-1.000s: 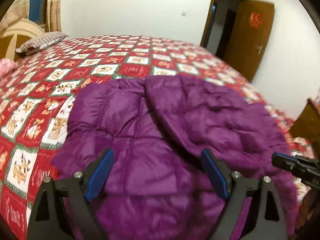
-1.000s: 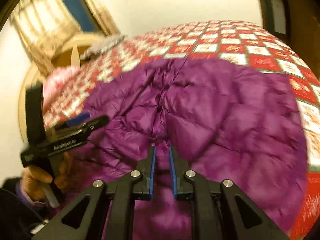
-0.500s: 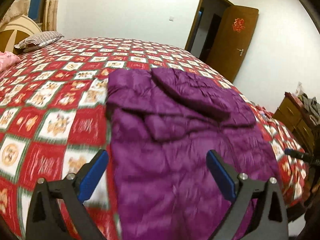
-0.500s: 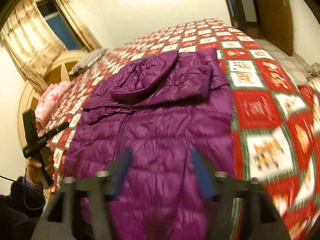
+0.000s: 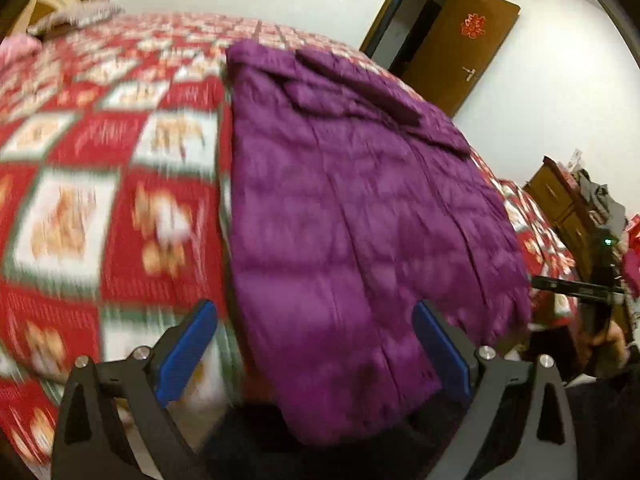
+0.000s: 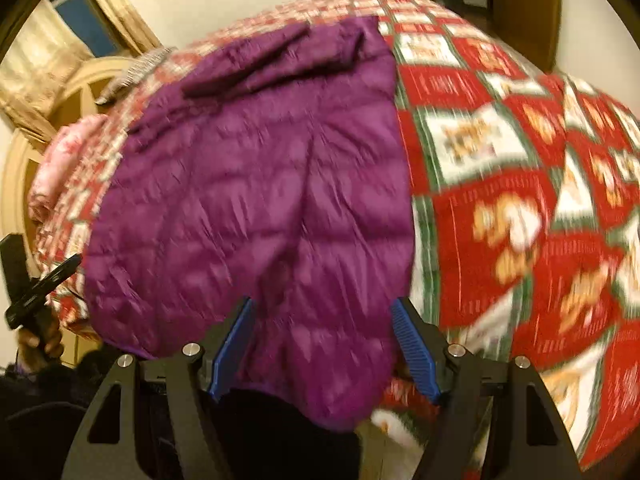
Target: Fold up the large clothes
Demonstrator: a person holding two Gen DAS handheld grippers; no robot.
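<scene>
A purple puffer jacket (image 5: 360, 200) is lying lengthwise on the bed (image 5: 80, 208), its hem hanging over the near edge. The left gripper (image 5: 316, 344) and right gripper (image 6: 324, 344) are both standing apart, empty, above that hem. Slippery padding may be sliding off the edge, or a pinch may catch one layer only.

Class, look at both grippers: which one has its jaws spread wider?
The left gripper: its blue pads straddle nearly the whole hem of the purple down jacket. The right gripper spans a narrower strip.
</scene>
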